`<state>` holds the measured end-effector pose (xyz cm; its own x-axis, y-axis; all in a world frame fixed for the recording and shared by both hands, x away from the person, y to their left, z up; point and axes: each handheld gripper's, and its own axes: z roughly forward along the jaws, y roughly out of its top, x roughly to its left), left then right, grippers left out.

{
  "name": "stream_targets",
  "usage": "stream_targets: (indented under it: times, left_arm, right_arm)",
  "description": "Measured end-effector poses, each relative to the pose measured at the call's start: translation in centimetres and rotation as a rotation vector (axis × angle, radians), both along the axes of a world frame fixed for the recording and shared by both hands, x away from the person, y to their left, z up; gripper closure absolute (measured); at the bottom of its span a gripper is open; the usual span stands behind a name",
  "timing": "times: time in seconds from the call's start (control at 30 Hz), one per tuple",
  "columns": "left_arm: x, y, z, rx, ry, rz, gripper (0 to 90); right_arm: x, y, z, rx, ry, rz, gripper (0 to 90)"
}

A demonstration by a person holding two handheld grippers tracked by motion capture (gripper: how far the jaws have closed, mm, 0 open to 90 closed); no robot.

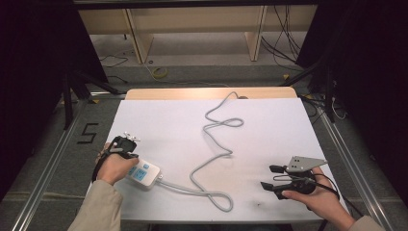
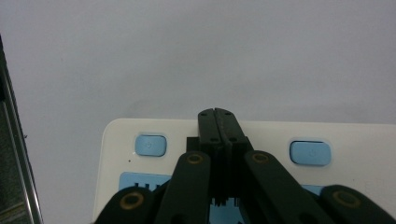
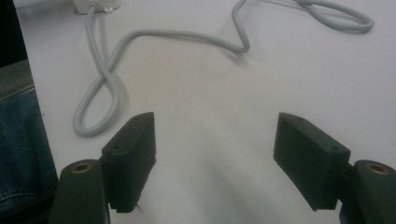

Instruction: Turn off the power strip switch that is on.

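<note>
The white desk (image 1: 269, 120) carries a grey cable (image 1: 211, 159) snaking from its 12 o'clock edge down to loops near 6 o'clock, ending at a white power strip (image 1: 144, 174) with blue switches at about 8 o'clock. The left tongs (image 2: 218, 114) sit pressed together, tips over the strip between two switches. At 4 o'clock, the right tongs (image 3: 215, 163) stand wide apart over bare desk.
</note>
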<state>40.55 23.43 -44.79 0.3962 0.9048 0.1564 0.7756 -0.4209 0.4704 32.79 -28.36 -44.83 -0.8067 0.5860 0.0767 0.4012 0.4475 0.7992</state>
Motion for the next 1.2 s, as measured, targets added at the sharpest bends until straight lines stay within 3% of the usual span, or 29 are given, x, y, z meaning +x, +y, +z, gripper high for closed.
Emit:
stream_targets:
  times: [0.17, 0.27, 1.2]
  left_arm:
    - [0.0, -0.31, 0.0, 0.028, -0.005, -0.01, 90.0]
    - [0.01, -0.18, -0.01, 0.012, -0.005, -0.003, 90.0]
    - [0.02, 0.09, 0.05, -0.006, -0.001, -0.006, 90.0]
  right_arm:
    - [0.02, 0.0, 0.01, 0.0, -0.001, 0.001, 30.1]
    - [0.04, -0.02, 0.01, 0.0, -0.002, -0.001, 30.1]
    - [0.05, -0.09, 0.05, -0.001, -0.006, 0.0, 30.1]
